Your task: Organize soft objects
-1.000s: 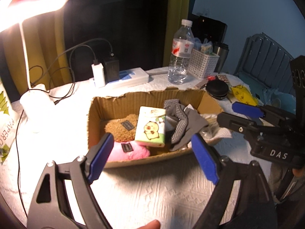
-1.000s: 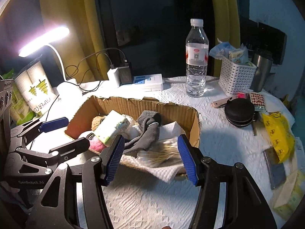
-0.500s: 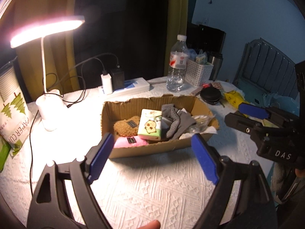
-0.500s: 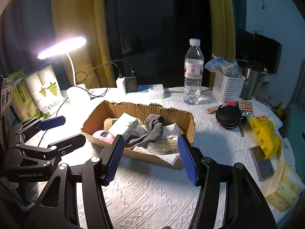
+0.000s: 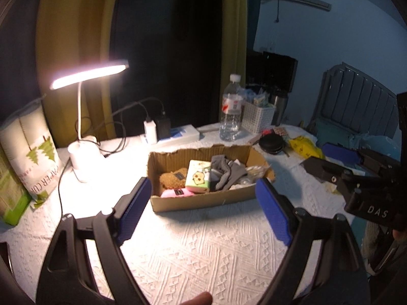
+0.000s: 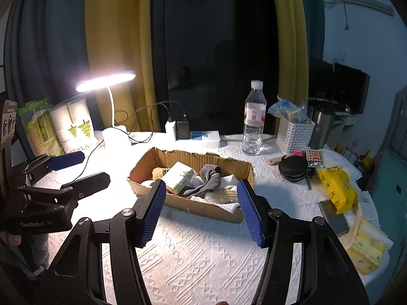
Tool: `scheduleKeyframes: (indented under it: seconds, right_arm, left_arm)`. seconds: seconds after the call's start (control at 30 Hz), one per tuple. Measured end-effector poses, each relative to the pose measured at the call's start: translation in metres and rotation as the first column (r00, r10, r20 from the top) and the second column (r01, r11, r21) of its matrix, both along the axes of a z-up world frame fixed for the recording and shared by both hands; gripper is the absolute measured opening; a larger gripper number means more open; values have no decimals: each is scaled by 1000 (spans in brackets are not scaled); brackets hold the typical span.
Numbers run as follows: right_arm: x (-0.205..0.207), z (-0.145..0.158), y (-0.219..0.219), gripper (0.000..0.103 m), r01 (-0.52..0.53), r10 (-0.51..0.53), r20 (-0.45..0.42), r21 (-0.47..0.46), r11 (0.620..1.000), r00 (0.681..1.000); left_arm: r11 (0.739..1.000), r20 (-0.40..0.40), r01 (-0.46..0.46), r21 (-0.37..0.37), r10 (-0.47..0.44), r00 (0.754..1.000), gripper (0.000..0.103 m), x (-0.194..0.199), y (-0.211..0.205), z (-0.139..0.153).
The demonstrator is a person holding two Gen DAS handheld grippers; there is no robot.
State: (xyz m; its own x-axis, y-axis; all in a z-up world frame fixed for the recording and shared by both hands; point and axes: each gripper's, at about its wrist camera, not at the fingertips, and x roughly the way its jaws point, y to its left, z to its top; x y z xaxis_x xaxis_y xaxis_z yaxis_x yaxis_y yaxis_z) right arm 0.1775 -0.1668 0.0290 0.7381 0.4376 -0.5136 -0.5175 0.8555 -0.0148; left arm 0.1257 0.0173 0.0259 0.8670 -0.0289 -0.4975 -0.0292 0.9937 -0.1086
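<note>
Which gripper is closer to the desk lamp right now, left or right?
Left. The left gripper hangs open on the desk lamp side of the cardboard box; the right gripper, also open, sits beyond the box's far end.

A white embossed-cloth surface [image 6: 203, 261] carries an open brown cardboard box [image 6: 203, 207], clear plastic water bottle [image 6: 253, 119], white lattice basket [image 6: 293, 136] and lit white desk lamp [image 6: 115, 133].

A lit desk lamp [image 6: 105, 81] with a white base throws bright light across the worktop [image 6: 203, 254], which is covered by a white embossed cloth. Behind it, a dark window [image 6: 216, 50] is framed by yellow curtains [image 6: 287, 38], with a grey-blue curtain [image 6: 45, 38] further left. The wall [image 5: 318, 33] to the right is pale blue and carries an air conditioner [image 5: 302, 0]. A grey ribbed headboard [image 5: 356, 101] stands beside the worktop.
</note>
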Motion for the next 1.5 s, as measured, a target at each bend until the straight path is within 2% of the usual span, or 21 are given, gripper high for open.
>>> scheduleKeyframes:
  seconds: [0.07, 0.13, 0.4, 0.57, 0.7, 0.73, 0.83, 1.17, 1.5]
  right_arm:
    - [-9, 6, -2, 61, 2, -2, 17, 8, 1000, 1000]
    - [-21, 12, -5, 61, 4, -4, 40, 13, 1000, 999]
    - [-66, 39, -17, 61, 17, -22, 128, 35, 999, 992]
    - [-95, 53, -29, 61, 30, -40, 181, 54, 998, 983]
    - [-114, 61, -41, 62, 48, -64, 207, 80, 996, 976]
    - [-118, 62, -43, 64, 50, -67, 210, 84, 995, 975]
    - [-128, 64, -49, 74, 54, -73, 219, 90, 994, 973]
    - [-140, 65, -56, 74, 54, -75, 221, 99, 994, 972]
    - [-132, 63, -53, 74, 52, -70, 210, 90, 995, 975]
  left_arm:
    - [1000, 18, 9, -4, -9, 1000, 94, -10, -2, 7]
    - [999, 34, 29, -21, -29, 999, 95, -20, -4, 14]
    - [1000, 123, 2, 15, -4, 992, 95, -63, -13, 44]
    - [1000, 195, -16, 21, 12, 981, 95, -92, -18, 65]
    - [1000, 230, 6, 10, -8, 973, 95, -114, -24, 74]
    - [1000, 238, 5, 16, -8, 971, 95, -119, -26, 75]
    - [999, 239, 3, 36, -11, 971, 95, -127, -30, 74]
    - [999, 226, -1, 38, -8, 974, 95, -129, -31, 71]
    - [999, 219, 12, 43, -21, 975, 95, -131, -32, 72]
